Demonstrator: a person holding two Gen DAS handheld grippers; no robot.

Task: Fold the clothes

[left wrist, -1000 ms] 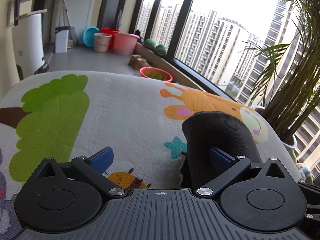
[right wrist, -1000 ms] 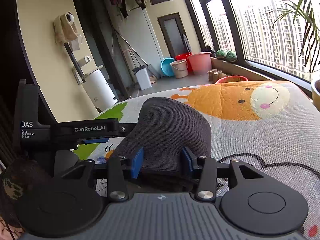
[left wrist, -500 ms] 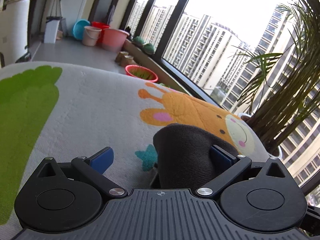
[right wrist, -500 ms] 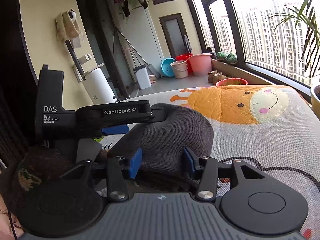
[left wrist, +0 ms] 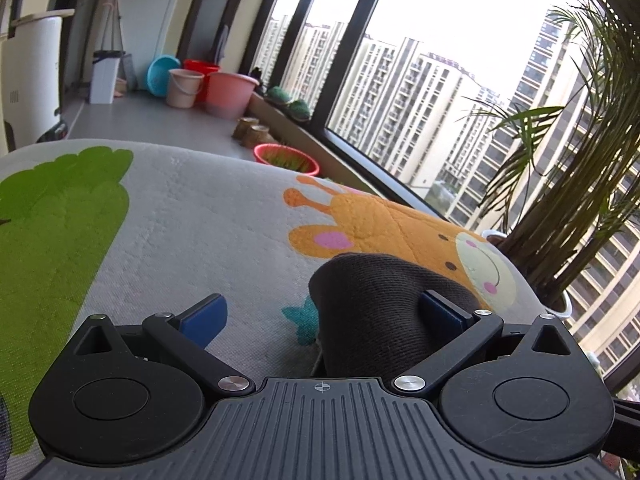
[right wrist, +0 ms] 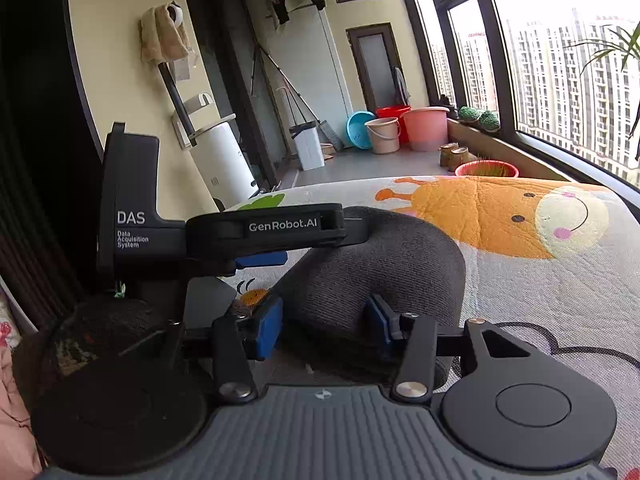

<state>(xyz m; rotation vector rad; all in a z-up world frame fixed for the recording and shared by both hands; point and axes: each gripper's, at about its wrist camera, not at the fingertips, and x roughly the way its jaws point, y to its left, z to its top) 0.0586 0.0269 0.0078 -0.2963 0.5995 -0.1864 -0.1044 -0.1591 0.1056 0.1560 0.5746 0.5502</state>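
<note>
We see a dark grey ribbed knit garment (right wrist: pixel 384 268) on a pale quilted mat (left wrist: pixel 208 216) printed with an orange giraffe (left wrist: pixel 384 232), a green tree (left wrist: pixel 52 232) and a teal star (left wrist: pixel 302 318); our grippers' pads (right wrist: pixel 267 326) are blue.

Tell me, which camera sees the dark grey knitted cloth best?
The right wrist view: the dark grey knitted cloth bulges wide on the cartoon mat. The left wrist view shows only one rounded end, low at the right.
</note>
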